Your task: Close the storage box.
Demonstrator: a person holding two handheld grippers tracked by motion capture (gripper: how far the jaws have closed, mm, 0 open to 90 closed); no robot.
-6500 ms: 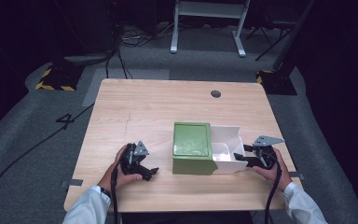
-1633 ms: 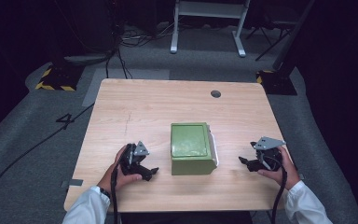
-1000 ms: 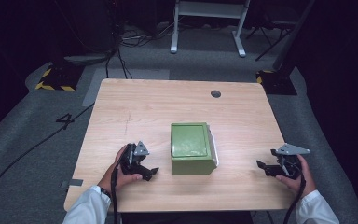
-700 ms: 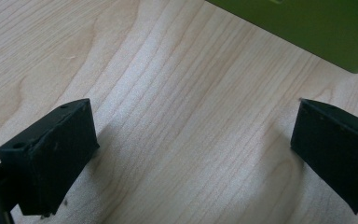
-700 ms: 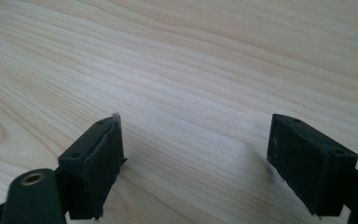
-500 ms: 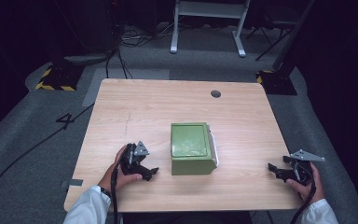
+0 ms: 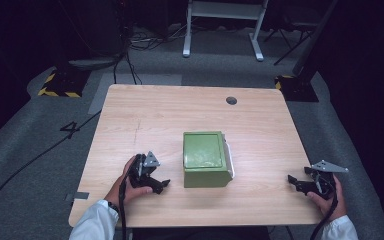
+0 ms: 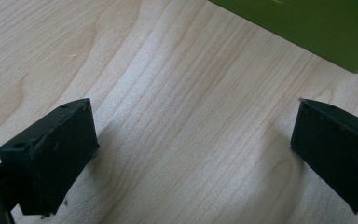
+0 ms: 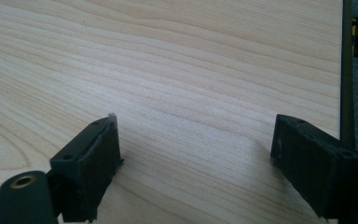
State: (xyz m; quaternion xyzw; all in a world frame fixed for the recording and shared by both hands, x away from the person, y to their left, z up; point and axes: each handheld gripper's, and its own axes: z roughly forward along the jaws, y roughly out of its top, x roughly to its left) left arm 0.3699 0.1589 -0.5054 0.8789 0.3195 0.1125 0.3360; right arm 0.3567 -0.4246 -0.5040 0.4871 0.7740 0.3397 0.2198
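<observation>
One wooden table (image 7: 170,115) carries a closed green box (image 7: 206,159) near the middle of its front half, a white edge showing along the box's right side. The left gripper (image 7: 161,186) rests on the wood just left of the box, jaws wide apart and empty. The right gripper (image 7: 295,181) sits at the table's right front edge, well apart from the box, jaws likewise spread and holding nothing.
</observation>
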